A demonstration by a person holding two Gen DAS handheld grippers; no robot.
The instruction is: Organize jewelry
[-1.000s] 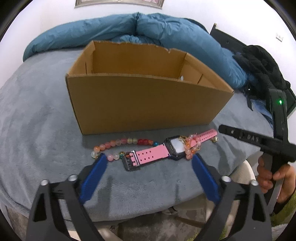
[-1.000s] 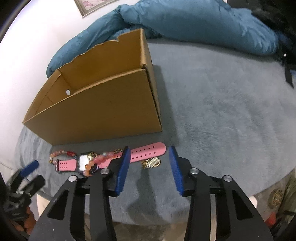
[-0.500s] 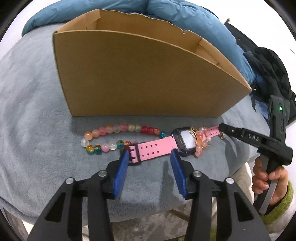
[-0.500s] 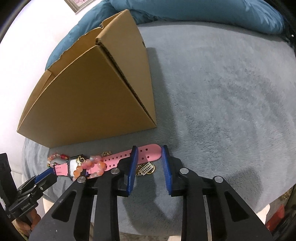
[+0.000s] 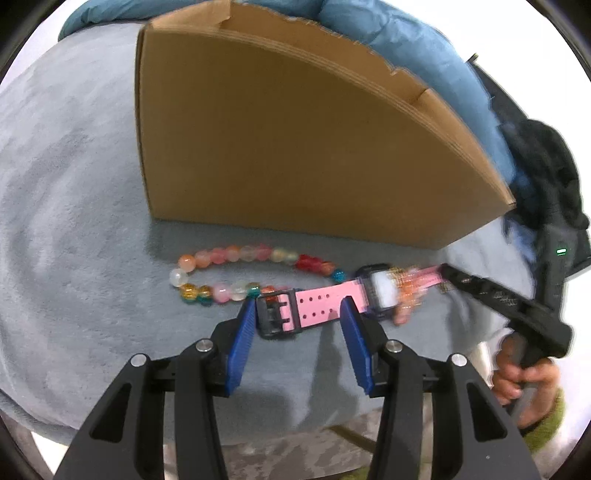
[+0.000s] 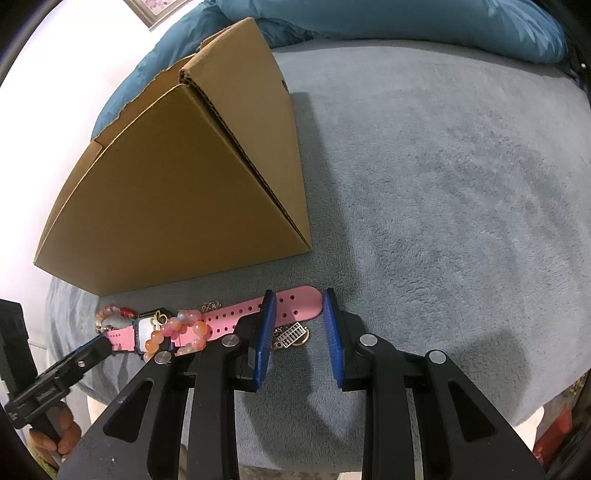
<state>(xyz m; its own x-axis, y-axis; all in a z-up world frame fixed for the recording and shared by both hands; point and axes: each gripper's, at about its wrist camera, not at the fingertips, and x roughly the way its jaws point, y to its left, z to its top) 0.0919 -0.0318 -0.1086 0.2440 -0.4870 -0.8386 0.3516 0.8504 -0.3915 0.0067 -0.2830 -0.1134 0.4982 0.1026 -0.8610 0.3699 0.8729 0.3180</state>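
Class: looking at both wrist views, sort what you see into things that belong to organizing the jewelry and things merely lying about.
Belongs to the job:
pink watch
multicolored bead bracelet
peach bead bracelet
gold charm
cardboard box
left tool, right tool

Just lying about:
blue duvet
black garment
picture frame

Black grippers, blue ribbed jaws, silver screws [image 5: 204,345].

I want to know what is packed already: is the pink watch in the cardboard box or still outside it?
Outside. The pink watch lies flat on the grey blanket in front of the cardboard box.
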